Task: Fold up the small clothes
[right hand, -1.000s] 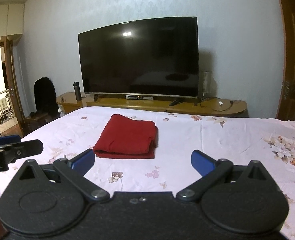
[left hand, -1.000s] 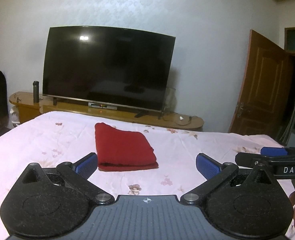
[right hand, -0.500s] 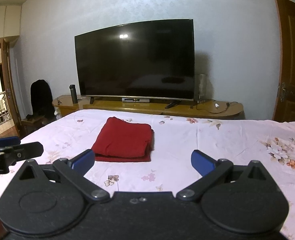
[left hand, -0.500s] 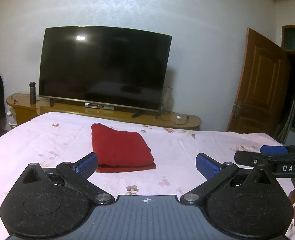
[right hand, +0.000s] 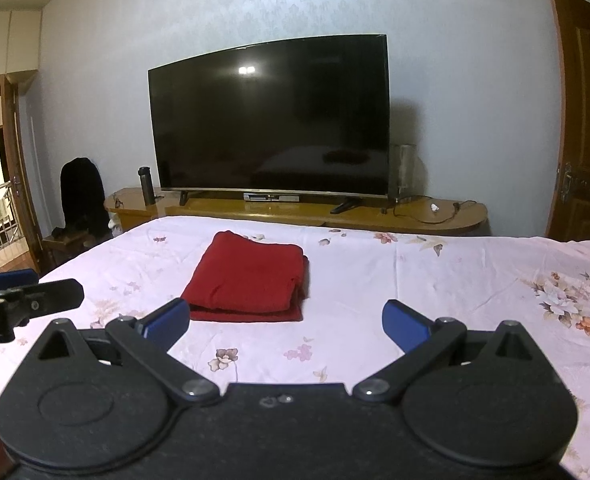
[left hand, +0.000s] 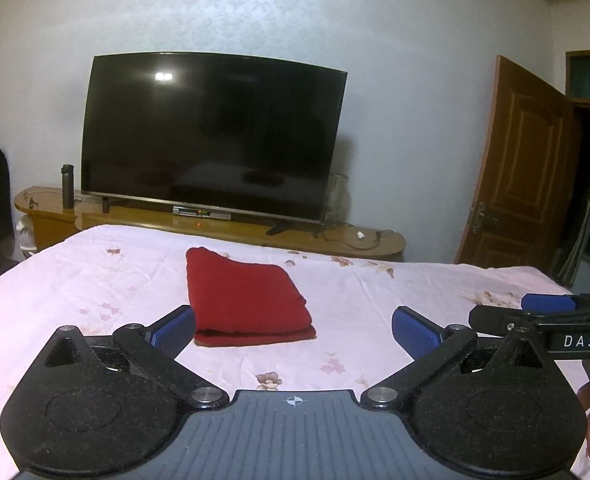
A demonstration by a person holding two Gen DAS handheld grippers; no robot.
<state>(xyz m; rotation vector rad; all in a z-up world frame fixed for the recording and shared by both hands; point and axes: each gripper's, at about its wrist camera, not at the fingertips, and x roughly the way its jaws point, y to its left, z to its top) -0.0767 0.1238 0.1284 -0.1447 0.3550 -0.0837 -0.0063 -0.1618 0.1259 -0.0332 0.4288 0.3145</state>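
Observation:
A red garment (left hand: 245, 300) lies folded into a neat rectangle on the pink floral bedsheet (left hand: 95, 280); it also shows in the right wrist view (right hand: 251, 280). My left gripper (left hand: 293, 330) is open and empty, held back from the garment's near edge. My right gripper (right hand: 286, 324) is open and empty, also short of the garment. The right gripper shows at the right edge of the left wrist view (left hand: 543, 318), and the left gripper at the left edge of the right wrist view (right hand: 23, 296).
A large dark TV (left hand: 211, 136) stands on a low wooden cabinet (left hand: 235, 228) beyond the bed's far edge. A dark bottle (left hand: 67, 186) stands on the cabinet's left end. A brown door (left hand: 523, 168) is at the right. A chair with dark clothing (right hand: 81, 196) is at the left.
Both grippers have drawn back and risen slightly, so the folded garment sits a little farther off. Both stay open and empty.

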